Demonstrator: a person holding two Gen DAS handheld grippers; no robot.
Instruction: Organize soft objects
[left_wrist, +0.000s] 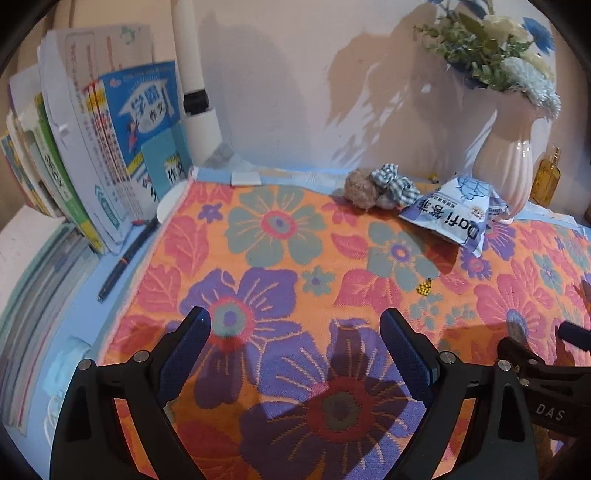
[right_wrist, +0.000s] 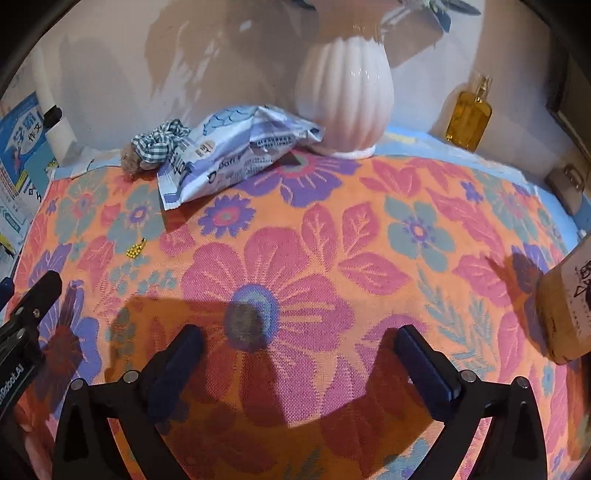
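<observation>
A floral orange cloth (left_wrist: 295, 258) covers the table. At its far edge lie a fuzzy beige scrunchie (left_wrist: 360, 190), a blue checked scrunchie (left_wrist: 393, 182) and a blue-white soft packet (left_wrist: 454, 216). The right wrist view shows the same beige scrunchie (right_wrist: 129, 162), checked scrunchie (right_wrist: 159, 142) and packet (right_wrist: 229, 151). A small yellow beaded charm (left_wrist: 424, 287) lies on the cloth, and shows in the right wrist view (right_wrist: 136, 249). My left gripper (left_wrist: 295, 321) is open and empty above the cloth. My right gripper (right_wrist: 297, 338) is open and empty, well short of the packet.
A pink ribbed vase (left_wrist: 506, 162) with flowers stands behind the packet, an amber bottle (right_wrist: 469, 114) to its right. Books (left_wrist: 103, 147) lean at the left with a pen (left_wrist: 127, 258) beside them. A cork-coloured box (right_wrist: 565, 310) sits at the right edge.
</observation>
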